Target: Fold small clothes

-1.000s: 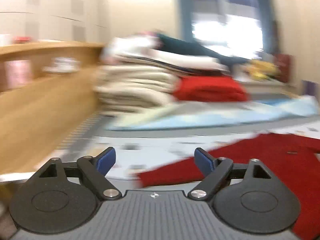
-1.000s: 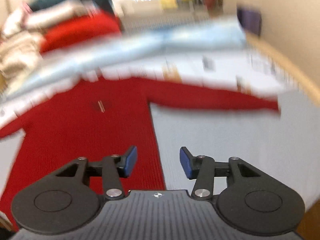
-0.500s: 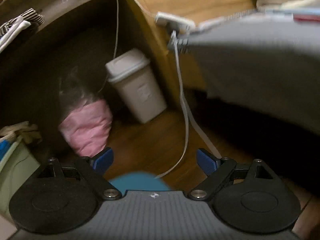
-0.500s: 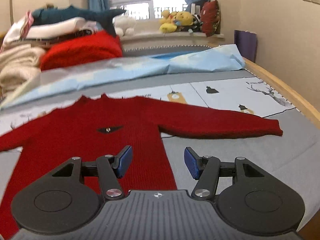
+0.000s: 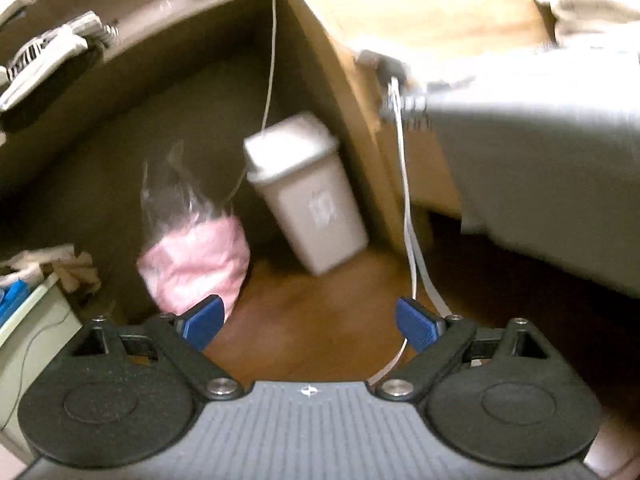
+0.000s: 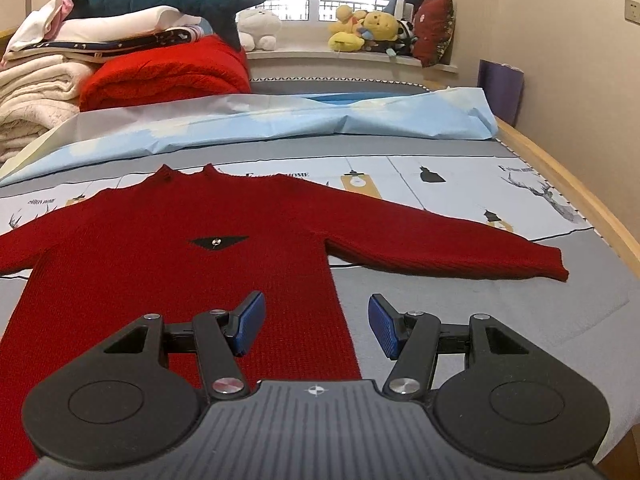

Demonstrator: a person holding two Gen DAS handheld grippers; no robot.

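A small dark red knit sweater [image 6: 180,256] lies flat and face up on the bed [image 6: 460,320], collar away from me, its right sleeve [image 6: 460,244] stretched out sideways. My right gripper [image 6: 316,328] hovers over the sweater's lower right hem edge, open, with nothing between its blue pads. My left gripper [image 5: 310,320] is open and empty too. It points off the side of the bed toward the floor, and the sweater is out of its view.
Folded blankets, a red quilt [image 6: 164,72] and a plush shark [image 6: 160,0] are stacked at the bed's far left. A light blue sheet [image 6: 280,120] lies behind the sweater. Beside the bed stand a white bin [image 5: 308,196], a pink bag [image 5: 196,260] and a hanging white cable [image 5: 408,220].
The left gripper swung down from the bed surface to the floor beside the bed. The right gripper shifted slightly over the sweater's right hem; the view sharpened.
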